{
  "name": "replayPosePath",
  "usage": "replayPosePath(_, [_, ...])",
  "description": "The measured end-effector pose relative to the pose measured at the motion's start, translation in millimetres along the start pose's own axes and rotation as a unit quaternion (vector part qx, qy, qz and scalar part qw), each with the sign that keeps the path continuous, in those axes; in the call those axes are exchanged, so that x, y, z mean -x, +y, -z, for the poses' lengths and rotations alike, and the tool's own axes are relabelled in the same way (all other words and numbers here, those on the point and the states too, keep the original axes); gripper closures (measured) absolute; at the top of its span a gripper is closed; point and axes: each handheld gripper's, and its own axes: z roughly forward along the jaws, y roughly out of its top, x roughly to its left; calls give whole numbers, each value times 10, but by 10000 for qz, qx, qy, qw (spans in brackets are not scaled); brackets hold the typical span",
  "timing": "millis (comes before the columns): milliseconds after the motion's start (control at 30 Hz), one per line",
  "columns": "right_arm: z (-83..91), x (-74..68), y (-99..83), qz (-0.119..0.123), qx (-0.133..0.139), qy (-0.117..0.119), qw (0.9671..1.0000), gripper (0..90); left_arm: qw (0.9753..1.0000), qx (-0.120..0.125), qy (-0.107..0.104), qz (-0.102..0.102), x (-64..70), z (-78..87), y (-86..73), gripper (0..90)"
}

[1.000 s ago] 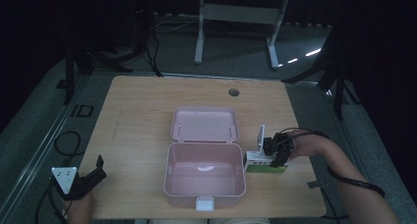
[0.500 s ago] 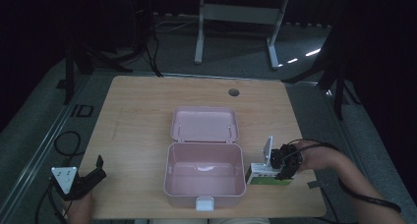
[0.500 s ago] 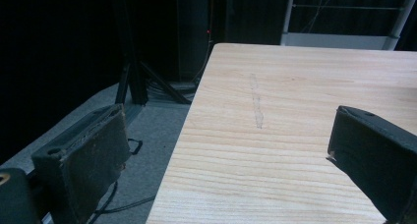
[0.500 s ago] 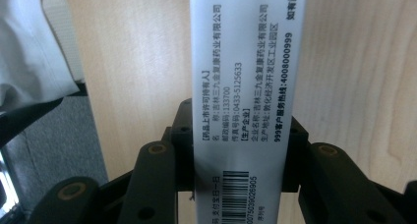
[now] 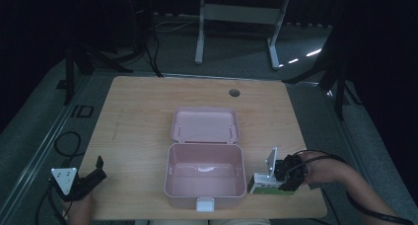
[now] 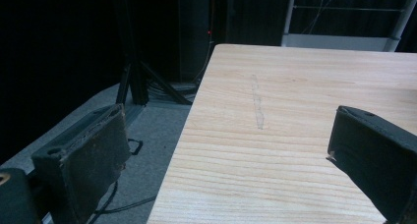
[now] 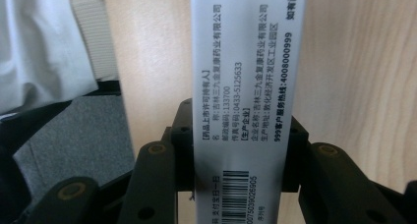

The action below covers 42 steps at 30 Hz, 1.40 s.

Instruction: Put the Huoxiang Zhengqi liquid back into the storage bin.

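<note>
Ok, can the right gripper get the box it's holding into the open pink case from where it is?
Probably yes. The right gripper is shut on the small box just right of the pink case, whose lid is folded back, its interior looks empty, and only the case's right wall stands between them.

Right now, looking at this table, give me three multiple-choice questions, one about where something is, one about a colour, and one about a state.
1. Where is the small carton relative to the pink case?
A. inside it
B. beside it, on its right in the high view
C. on its lid

2. What colour is the case?
A. pink
B. blue
C. black

3. How does the left gripper stand?
A. shut on the carton
B. open, holding nothing
C. shut on the case

Answers:
1 B, the carton sits outside the case, clamped in the right gripper.
2 A, base and open lid are both pink.
3 B, the left gripper view shows its jaws wide apart over bare table.
</note>
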Motion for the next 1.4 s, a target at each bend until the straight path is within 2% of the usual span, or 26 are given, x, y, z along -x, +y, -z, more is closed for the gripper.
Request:
replayPosePath(200, [53, -96, -18, 8, -69, -52, 10000, 625, 10000, -5, 5, 1, 0, -1, 1, 23])
replayPosePath(367, [192, -204, -18, 18, 97, -6, 10000, 626, 10000, -2, 12, 8, -2, -1, 1, 23])
replayPosePath(533, [310, -264, -12, 41, 71, -29, 10000, 626, 10000, -8, 13, 9, 0, -3, 1, 23])
replayPosePath(667, [447, -298, -17, 45, 63, -74, 9999, 626, 10000, -4, 24, 12, -2, -2, 0, 23])
replayPosePath(800, [581, -328, -9, -5, -5, 27, 10000, 626, 10000, -9, 28, 10, 0, -2, 0, 23])
replayPosePath(933, [741, -368, 2, 25, 11, -102, 9999, 626, 10000, -8, 26, 10, 1, -2, -1, 23])
replayPosePath(1167, [1002, -425, 24, 59, 112, -122, 9998, 626, 10000, -5, 33, 24, -1, -1, -1, 23])
replayPosePath(1400, [1251, -430, 120, 119, -6, -238, 9996, 626, 10000, -7, 32, 12, 0, -1, -1, 23])
